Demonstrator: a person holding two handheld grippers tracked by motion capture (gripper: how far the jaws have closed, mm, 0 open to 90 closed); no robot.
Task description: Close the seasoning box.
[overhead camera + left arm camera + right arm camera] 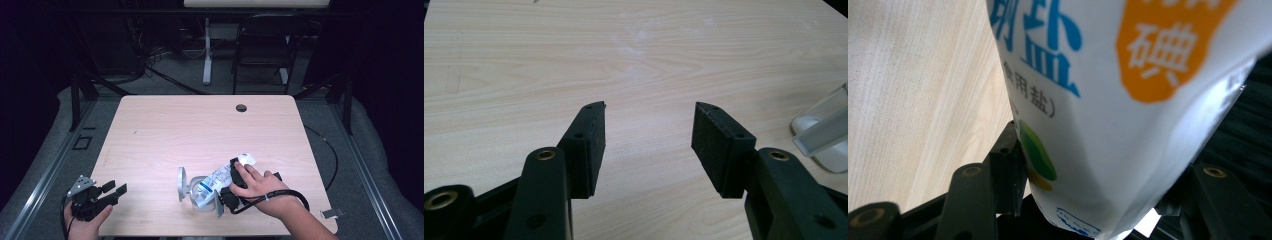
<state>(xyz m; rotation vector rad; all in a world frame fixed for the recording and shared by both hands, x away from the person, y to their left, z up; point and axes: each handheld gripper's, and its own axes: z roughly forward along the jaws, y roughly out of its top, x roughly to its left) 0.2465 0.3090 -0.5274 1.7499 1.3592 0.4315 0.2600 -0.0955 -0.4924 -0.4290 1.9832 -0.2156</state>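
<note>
Right gripper view puts a white salt bag between the two black jaws, which press on it from either side; the right gripper stands wide but is clamped across the bag's width, so the grip is a broad pinch on a full pouch; the bag bulges between the pads, which suggests a soft plastic film packed with loose grains; it will likely feel fairly heavy for its size, sag where it is unsupported, and slide in a weak grip because the film looks glossy; a hold across the middle of the filled body seems safer than one on the flat sealed end, which could crumple or tear.

High view shows the bag near the front edge of the table, right of centre, lying tilted with its lower end on or in a clear plastic container and its upper end sticking out past the right gripper; whether it rests inside the container or only against it cannot be told.

Writing on the bag is partly readable: large blue characters ending in 盐, smaller grey text 食用盐 in brackets, and a white 碘 on an orange patch; a green and yellow mark sits lower down; no brand name can be read.

Left gripper waits at the table's front left corner, jaws spread and empty; its pads hover over bare wood.
</note>
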